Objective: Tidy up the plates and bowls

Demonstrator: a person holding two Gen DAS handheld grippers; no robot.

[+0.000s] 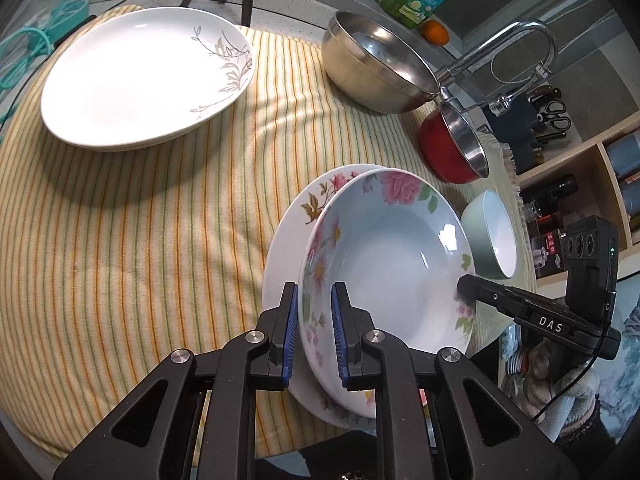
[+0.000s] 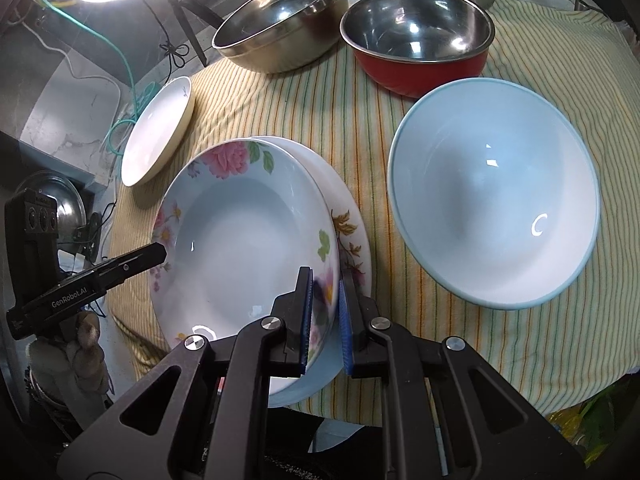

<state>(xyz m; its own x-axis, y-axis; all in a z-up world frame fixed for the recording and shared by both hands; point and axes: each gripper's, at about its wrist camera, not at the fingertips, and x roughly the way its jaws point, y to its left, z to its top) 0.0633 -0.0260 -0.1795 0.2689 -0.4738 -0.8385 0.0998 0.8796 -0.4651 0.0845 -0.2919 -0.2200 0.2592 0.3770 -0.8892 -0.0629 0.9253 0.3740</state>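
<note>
A deep plate with pink flowers (image 1: 392, 264) (image 2: 248, 248) hangs tilted just over a flatter flowered plate (image 1: 284, 240) (image 2: 348, 216) on the striped cloth. Whether the two plates touch I cannot tell. My left gripper (image 1: 315, 292) is shut on the deep plate's near rim. My right gripper (image 2: 325, 276) is shut on the opposite rim. Each gripper shows in the other's view: the right gripper (image 1: 464, 286) and the left gripper (image 2: 158, 252) both reach the plate's edge from the side.
On the striped cloth (image 1: 160, 220) also stand a white plate with a grey leaf pattern (image 1: 132, 84) (image 2: 160, 128), a pale blue bowl (image 1: 496, 236) (image 2: 492, 200), a steel bowl (image 1: 376, 64) (image 2: 280, 20) and a red steel-lined bowl (image 1: 452, 148) (image 2: 420, 28). A tap (image 1: 520, 36) rises behind.
</note>
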